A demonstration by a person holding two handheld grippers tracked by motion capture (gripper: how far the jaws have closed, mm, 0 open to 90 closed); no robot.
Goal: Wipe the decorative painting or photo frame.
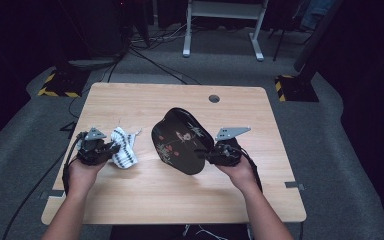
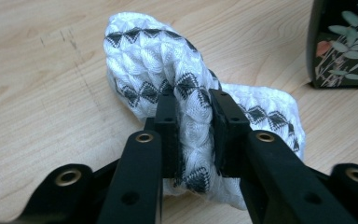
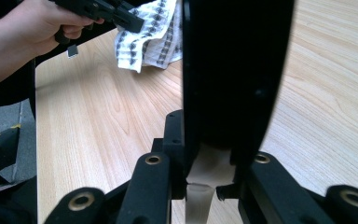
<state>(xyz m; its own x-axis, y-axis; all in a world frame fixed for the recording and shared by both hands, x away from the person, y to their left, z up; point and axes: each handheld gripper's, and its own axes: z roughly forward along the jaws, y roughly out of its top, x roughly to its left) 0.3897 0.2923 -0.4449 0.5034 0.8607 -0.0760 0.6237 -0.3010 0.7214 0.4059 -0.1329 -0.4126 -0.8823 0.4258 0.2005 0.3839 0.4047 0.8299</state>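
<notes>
At the left of the high view, your left tongs are clenched on the white cloth with its rows of dark diamonds. In the left gripper view the two black pads pinch a bunched fold of it from either side, and the rest of the cloth spills forward onto the wooden tabletop. The cloth lies on the left half of the tabletop, just beside your left hand, near the tray but apart from it.

In the middle stands the black lacquered tray, tilted up on edge, its painted face of pale leaves and red blossoms turned up toward the high view. A corner of it shows at the upper right of the left gripper view.

On the right, your right tongs are clenched on the tray's right-hand edge. In the right gripper view the dark rim rises straight between the jaws. Your right hand sits just behind.
</notes>
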